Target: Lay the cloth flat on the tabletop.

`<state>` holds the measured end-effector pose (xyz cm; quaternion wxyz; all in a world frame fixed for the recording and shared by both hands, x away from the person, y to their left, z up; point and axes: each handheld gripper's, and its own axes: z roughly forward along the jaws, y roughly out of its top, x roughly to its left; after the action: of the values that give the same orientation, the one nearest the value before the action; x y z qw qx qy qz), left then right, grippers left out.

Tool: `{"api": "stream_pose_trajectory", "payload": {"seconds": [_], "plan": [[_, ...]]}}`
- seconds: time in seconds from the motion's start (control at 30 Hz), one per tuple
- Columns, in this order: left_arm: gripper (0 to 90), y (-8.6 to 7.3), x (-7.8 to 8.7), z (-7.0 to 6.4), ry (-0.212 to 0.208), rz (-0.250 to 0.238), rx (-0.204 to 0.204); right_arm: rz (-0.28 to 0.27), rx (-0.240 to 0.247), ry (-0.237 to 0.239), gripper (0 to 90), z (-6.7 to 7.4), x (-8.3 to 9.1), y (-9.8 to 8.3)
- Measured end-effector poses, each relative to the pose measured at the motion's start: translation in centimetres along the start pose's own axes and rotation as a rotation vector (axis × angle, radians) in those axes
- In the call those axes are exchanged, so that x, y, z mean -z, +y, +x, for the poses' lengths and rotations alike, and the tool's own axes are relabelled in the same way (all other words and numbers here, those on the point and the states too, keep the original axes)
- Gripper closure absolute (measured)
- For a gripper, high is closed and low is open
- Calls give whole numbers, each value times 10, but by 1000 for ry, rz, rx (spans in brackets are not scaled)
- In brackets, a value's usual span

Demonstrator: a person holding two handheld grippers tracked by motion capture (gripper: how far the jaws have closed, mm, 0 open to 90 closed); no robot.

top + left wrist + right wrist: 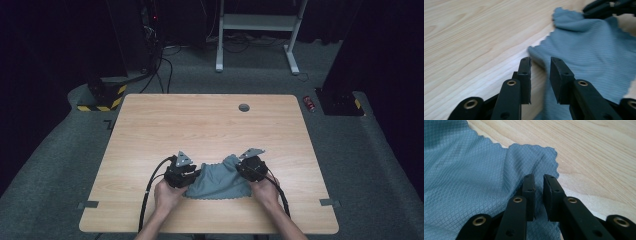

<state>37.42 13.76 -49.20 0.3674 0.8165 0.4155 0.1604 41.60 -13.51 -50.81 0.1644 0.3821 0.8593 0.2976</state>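
A grey-blue cloth (219, 181) lies on the wooden table (200, 125) near its front edge, between the two hand-held grippers. My left gripper (191, 173) is at the cloth's left edge. In the left gripper view it (540, 61) stands open, with the scalloped edge of the cloth (586, 50) running into the gap between the jaws. My right gripper (244, 169) is at the cloth's right corner. In the right gripper view it (538, 178) has its jaws almost together on a raised fold of the cloth (474, 170), and the corner lies just beyond the tips.
A round cable hole (244, 107) sits near the table's far edge. Grey tape tabs (88, 204) mark the front corners. On the carpet beyond stand a white desk frame (257, 30), a yellow-and-black striped base (102, 97) and a red can (309, 103).
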Motion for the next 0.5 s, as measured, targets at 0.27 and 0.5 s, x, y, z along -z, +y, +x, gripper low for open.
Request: {"api": "stream_pose_trajectory", "payload": {"seconds": [0.27, 0.5], "plan": [[612, 0, -15, -1, 42, 57, 6, 3, 9, -4, 794, -1, -1, 0], [531, 4, -30, -22, 51, 82, -68, 2, 9, -6, 781, -1, -1, -1]]}}
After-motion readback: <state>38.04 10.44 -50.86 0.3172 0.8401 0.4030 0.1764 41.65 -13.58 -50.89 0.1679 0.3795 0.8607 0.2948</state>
